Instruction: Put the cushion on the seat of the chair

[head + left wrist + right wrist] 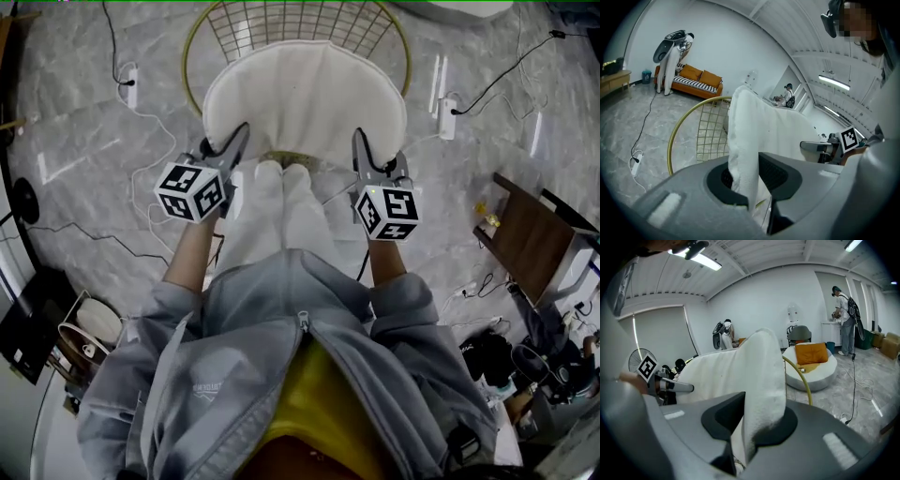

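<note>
Person's grey zip jacket (281, 375) fills the bottom of the head view, white trousers (281, 211) below it, both forearms reaching forward. Left gripper (239, 139) and right gripper (361, 141) each hold the near edge of the round white fluffy cushion (305, 98), one per side. Both gripper views show the jaws pinched on a fold of the white fabric, with the pads pressing into it, so nothing is loose. The cushion hangs between the two grippers over the round gold wire-frame chair (192, 47), covering most of the seat opening, with the wire backrest showing beyond its far edge. From the gripper views the cushion rises steeply from the jaws, so it looks tilted rather than lying flat. Can't tell if its far edge touches the seat. Grey marble floor (94, 112) around it, with cables. Progress: pick-up and carry done and the cushion lined up over the seat. Left: lay it flat, then let go on both sides.
</note>
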Tool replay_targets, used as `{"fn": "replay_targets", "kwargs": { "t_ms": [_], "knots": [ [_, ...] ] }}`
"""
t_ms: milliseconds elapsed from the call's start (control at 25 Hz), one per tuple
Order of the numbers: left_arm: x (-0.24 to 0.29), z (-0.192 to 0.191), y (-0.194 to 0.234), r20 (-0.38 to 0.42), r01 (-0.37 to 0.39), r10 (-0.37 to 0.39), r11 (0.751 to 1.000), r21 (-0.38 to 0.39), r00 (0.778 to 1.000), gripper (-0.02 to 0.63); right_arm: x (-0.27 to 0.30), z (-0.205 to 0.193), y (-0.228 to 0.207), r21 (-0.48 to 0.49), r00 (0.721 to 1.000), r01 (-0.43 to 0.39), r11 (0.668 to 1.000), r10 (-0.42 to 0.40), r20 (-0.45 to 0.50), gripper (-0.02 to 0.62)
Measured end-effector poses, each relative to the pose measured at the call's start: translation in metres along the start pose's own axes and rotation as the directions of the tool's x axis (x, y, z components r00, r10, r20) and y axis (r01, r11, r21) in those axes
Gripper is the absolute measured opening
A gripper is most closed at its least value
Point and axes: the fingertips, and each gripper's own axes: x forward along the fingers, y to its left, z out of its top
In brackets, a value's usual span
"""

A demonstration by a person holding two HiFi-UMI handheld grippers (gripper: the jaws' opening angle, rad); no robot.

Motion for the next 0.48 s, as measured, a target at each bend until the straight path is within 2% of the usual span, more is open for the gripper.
{"fn": "replay_targets", "kwargs": {
  "t_ms": [240,480],
  "knots": [
    [0.029,-0.023,0.025,-0.033,0.010,-0.011,0.999,-0.033,0.999,0.071,0.031,-0.027,-0.014,0.000,0.999,-0.022,1.000,0.022,-0.039,0.070],
    [0.045,-0.055,0.044,-0.103,0.019,-0.025,0.998,-0.060,0.994,0.071,0.053,-0.065,-0.021,0.033,0.995,-0.036,0.999,0.039,-0.097,0.071]
  ]
}}
